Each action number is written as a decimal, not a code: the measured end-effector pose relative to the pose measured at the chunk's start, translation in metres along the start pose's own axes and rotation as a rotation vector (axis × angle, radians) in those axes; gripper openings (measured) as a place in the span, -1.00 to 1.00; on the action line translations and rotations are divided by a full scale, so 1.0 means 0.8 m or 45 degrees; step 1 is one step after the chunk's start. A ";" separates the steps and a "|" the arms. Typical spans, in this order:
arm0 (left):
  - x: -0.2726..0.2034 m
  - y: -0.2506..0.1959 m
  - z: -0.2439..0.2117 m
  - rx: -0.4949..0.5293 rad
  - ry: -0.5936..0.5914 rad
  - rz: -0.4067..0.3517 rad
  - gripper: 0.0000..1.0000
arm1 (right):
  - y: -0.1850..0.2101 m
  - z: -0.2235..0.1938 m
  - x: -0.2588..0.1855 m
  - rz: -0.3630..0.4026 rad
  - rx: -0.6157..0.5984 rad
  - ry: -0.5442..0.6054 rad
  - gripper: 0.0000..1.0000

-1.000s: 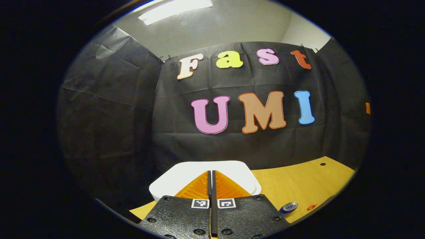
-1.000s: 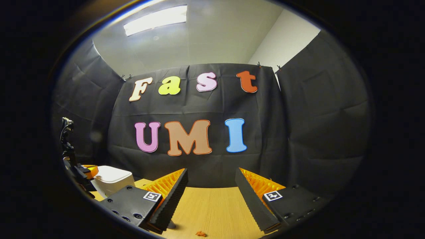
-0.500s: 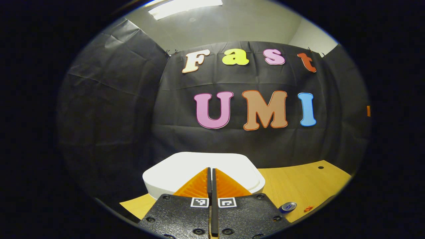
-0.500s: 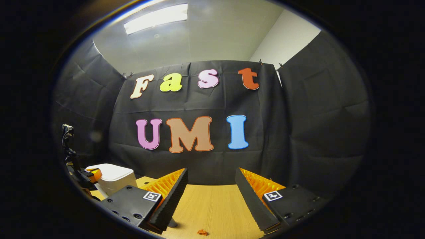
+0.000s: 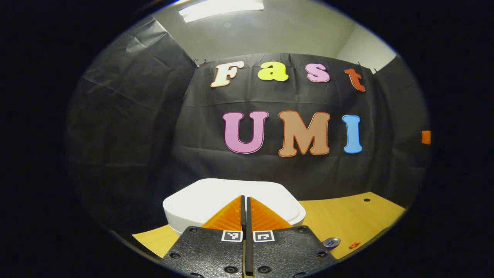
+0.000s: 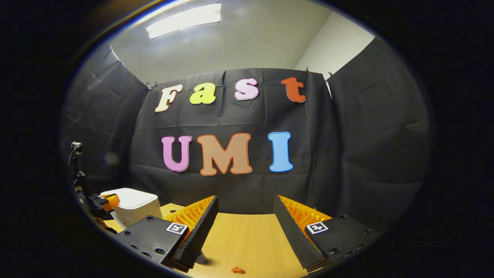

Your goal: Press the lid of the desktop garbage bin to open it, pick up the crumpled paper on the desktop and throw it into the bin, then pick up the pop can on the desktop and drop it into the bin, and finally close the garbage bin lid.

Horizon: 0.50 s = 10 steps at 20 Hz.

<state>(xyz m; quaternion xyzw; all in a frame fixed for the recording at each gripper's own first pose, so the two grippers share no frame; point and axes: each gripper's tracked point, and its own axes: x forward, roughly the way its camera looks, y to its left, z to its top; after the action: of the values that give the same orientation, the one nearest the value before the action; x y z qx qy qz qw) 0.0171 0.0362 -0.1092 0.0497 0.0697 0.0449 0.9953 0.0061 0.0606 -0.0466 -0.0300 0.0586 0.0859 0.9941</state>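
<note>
The left gripper (image 5: 244,199), fingers clenched together, sits over the white bin (image 5: 200,202); the right gripper (image 6: 246,200) gapes beside it.

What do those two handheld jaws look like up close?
Each gripper, left and right, has two wedge-shaped, ridged fingers mounted on flat black textured plates with screw holes. Each plate carries a small square black-and-white marker. In the right gripper view the left one shows a thin cable rising above it.
</note>
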 end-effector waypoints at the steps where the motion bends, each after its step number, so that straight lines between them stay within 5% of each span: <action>1: 0.000 0.000 0.005 0.029 -0.005 0.003 -1.00 | -0.002 -0.001 0.000 -0.005 -0.002 0.003 0.92; 10: 0.005 0.008 0.054 0.014 -0.015 0.031 -1.00 | -0.010 -0.013 -0.006 -0.020 0.030 0.030 0.92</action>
<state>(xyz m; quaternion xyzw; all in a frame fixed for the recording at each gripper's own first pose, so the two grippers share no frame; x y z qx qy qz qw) 0.0271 0.0386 -0.0664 0.0564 0.0636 0.0562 0.9948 0.0013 0.0513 -0.0560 -0.0197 0.0710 0.0770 0.9943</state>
